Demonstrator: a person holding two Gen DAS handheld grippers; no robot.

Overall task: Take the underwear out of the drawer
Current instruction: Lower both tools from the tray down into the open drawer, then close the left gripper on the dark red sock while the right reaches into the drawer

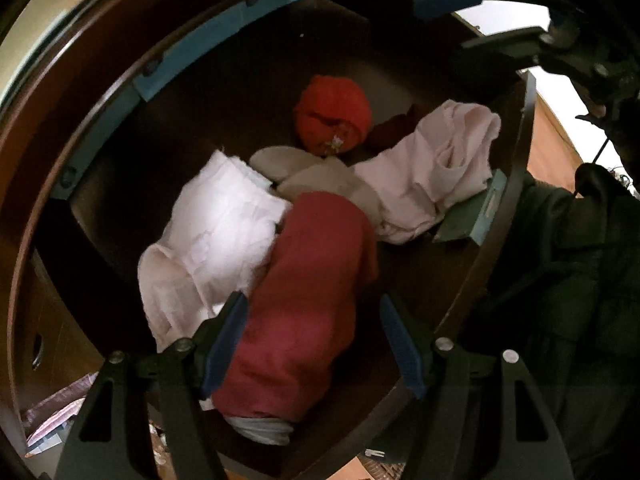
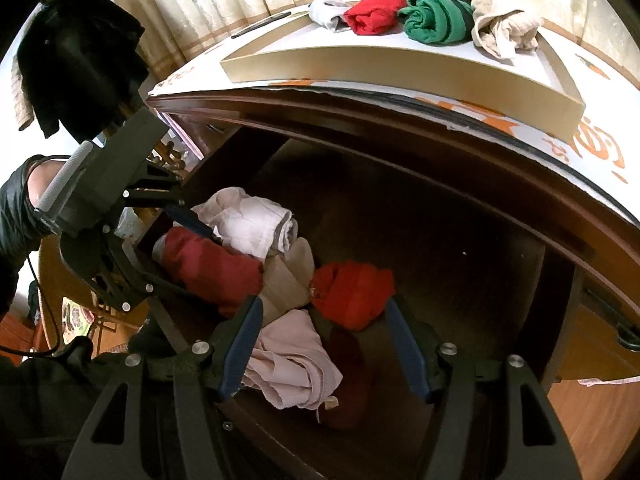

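Maroon rolled underwear (image 1: 308, 300) lies lengthwise between the left claw's (image 1: 316, 344) parted, empty jaws; right claw (image 2: 326, 344) likewise.

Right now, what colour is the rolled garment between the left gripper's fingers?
Dark red, maroon-like rolled garment; left wrist view shows it best.

Bare drawer floor (image 2: 440, 240) beyond clothes (image 2: 352, 292)

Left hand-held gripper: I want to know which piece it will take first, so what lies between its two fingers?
In the left wrist view, the dark red garment lies between the open fingers of the left hand-held gripper, inside the drawer.
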